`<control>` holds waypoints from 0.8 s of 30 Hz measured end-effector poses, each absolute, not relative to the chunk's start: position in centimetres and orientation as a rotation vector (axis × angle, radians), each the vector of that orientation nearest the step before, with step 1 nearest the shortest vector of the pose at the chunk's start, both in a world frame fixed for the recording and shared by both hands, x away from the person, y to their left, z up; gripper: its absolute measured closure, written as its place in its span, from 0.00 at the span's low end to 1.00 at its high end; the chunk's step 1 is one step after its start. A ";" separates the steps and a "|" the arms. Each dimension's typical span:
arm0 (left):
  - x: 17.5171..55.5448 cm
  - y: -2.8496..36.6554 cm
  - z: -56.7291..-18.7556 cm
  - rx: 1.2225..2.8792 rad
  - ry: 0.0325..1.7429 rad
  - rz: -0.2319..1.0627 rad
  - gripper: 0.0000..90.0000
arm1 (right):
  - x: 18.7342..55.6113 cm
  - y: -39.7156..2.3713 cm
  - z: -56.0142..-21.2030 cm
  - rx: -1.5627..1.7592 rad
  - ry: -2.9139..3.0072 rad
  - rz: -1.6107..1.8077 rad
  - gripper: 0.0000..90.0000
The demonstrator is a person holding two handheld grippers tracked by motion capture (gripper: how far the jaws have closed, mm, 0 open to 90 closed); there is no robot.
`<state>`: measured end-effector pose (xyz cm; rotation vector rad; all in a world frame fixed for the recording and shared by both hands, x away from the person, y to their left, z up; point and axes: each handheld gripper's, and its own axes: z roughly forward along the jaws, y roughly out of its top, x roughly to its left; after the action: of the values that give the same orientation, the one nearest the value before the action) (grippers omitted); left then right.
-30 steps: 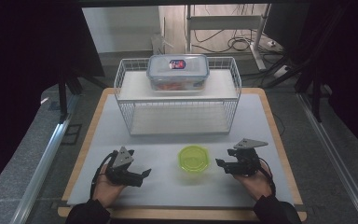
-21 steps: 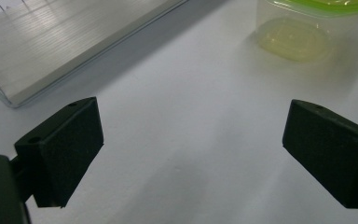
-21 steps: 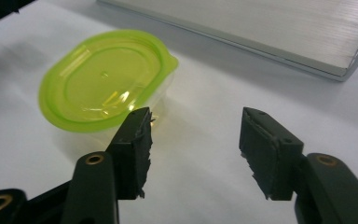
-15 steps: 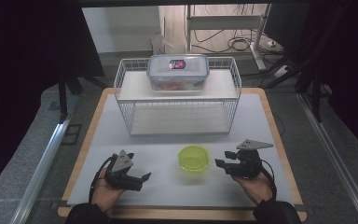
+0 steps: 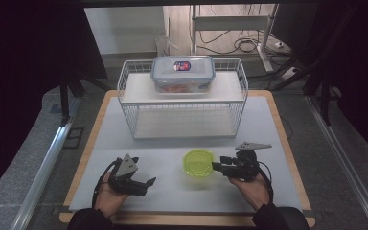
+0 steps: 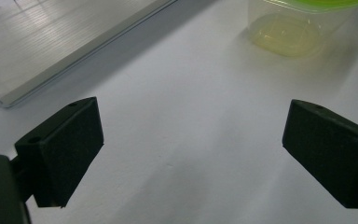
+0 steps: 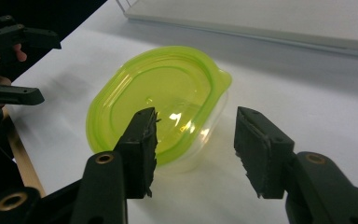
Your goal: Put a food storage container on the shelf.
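Observation:
A small clear tub with a lime-green lid [image 5: 198,163] stands on the white mat near the front. My right gripper [image 5: 219,168] lies level just to its right, pointing at it. In the right gripper view the jaws [image 7: 193,135] have just been closing. They straddle the tub's near rim [image 7: 158,98], one over the lid and one beside the wall, with no pad pressing on it. My left gripper [image 5: 146,186] rests at the front left, wide open [image 6: 191,140] with only mat between its jaws. The tub [image 6: 289,28] stands farther ahead of it.
A white wire basket [image 5: 182,103] stands at the back of the mat, with a clear lidded food box [image 5: 183,72] on its top shelf. The wooden board's edge [image 5: 287,143] frames the mat. The left gripper [image 7: 14,60] appears at the far left of the right gripper view.
The right gripper has edged left toward the green-lidded tub and its jaws have narrowed. The left gripper and the tub have stayed where they were.

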<state>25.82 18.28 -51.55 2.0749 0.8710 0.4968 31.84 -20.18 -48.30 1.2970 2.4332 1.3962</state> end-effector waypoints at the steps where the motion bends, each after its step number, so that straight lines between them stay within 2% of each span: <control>1: 25.8 18.3 -51.6 2.075 0.870 0.495 0.06 | 32.1 -20.0 -48.5 1.305 2.441 1.395 0.56; 10: 25.9 18.2 -51.6 2.078 0.863 0.491 0.06 | 34.0 -19.5 -49.4 1.447 2.478 1.441 0.69; 19: 25.9 18.1 -51.7 2.085 0.859 0.485 0.06 | 35.9 -19.2 -50.0 1.561 2.517 1.535 0.72; 21: 25.9 18.1 -51.7 2.087 0.858 0.484 0.06 | 36.3 -19.2 -50.1 1.584 2.523 1.555 0.76; 23: 25.9 18.1 -51.7 2.087 0.858 0.484 0.06 | 36.5 -19.4 -50.2 1.615 2.520 1.594 0.85; 24: 25.9 18.1 -51.7 2.087 0.857 0.485 0.06 | 36.5 -19.4 -50.3 1.607 2.521 1.566 0.87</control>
<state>25.90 18.10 -51.69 2.0874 0.8571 0.4846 36.49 -19.37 -50.26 1.6066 2.5215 1.5664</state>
